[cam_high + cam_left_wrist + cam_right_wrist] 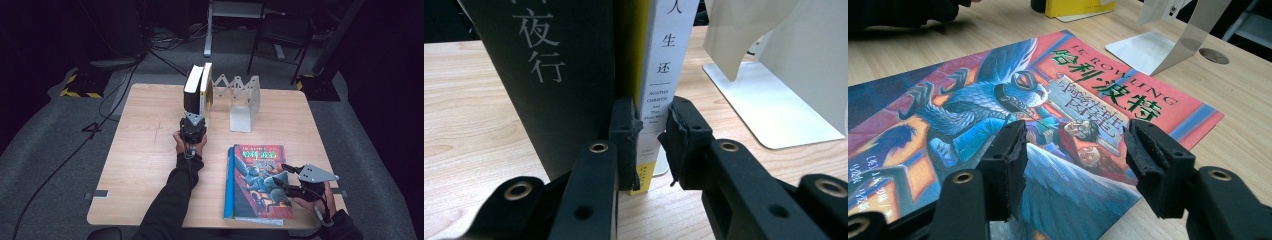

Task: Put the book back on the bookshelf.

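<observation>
Two books stand upright at the back middle of the wooden table (145, 140): a black book (191, 87) (549, 75) and, right of it, a white-spined book with a yellow cover (205, 87) (666, 50). My left gripper (195, 117) (651, 125) is level with the table and shut on the lower spine of the white-spined book, one pad on each side. A colourful illustrated book (257, 180) (973, 100) lies flat at the front right. Over its right part my right gripper (281, 176) (1075, 145) hovers open, nothing between its pads.
A white folding bookend (242, 97) (774, 100) (1158, 45) stands just right of the upright books. The person's black sleeve (170, 200) crosses the table's front middle. Cables and a dark chair (280, 35) sit on the floor beyond the far edge.
</observation>
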Motion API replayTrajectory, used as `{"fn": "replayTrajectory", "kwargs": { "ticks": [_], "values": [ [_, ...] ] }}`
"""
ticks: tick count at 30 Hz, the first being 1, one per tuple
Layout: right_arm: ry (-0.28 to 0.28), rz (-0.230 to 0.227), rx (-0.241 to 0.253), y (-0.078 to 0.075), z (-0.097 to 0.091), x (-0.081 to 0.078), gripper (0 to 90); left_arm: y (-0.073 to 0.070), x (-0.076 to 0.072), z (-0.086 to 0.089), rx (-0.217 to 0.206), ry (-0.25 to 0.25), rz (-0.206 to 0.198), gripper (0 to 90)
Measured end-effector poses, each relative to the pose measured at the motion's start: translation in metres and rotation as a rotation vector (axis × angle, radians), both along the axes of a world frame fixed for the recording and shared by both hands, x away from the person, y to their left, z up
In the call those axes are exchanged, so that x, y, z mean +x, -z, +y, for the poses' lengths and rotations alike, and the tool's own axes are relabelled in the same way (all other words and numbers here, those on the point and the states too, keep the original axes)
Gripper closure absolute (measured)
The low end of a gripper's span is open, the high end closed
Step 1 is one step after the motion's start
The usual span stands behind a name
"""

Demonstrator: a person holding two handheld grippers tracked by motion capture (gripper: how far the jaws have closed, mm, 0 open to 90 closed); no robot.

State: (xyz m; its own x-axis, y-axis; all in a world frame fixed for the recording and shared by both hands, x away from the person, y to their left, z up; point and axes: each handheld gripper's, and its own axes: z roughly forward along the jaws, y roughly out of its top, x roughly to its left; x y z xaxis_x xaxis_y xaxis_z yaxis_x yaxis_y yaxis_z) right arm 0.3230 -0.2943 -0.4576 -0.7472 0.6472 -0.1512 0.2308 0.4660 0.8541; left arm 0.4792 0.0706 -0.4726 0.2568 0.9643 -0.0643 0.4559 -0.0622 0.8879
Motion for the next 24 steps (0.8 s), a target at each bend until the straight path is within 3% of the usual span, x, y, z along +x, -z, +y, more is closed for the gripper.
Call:
{"fn": "replayTrajectory", "kwargs": {
  "ticks": [15, 24],
  "values": [
    [-0.011, 0.006, -0.013, 0.0008, 0.0009, -0.0001, 42.3, -0.0015, 0.0009, 0.0012, 0.007, 0.022, 0.013, 74.6],
    [-0.01, 0.011, -0.019, 0.0012, 0.0021, -0.0002, 42.2, -0.005, -0.0002, 0.0065, 0.018, 0.067, 0.023, 74.0]
  ]
}}
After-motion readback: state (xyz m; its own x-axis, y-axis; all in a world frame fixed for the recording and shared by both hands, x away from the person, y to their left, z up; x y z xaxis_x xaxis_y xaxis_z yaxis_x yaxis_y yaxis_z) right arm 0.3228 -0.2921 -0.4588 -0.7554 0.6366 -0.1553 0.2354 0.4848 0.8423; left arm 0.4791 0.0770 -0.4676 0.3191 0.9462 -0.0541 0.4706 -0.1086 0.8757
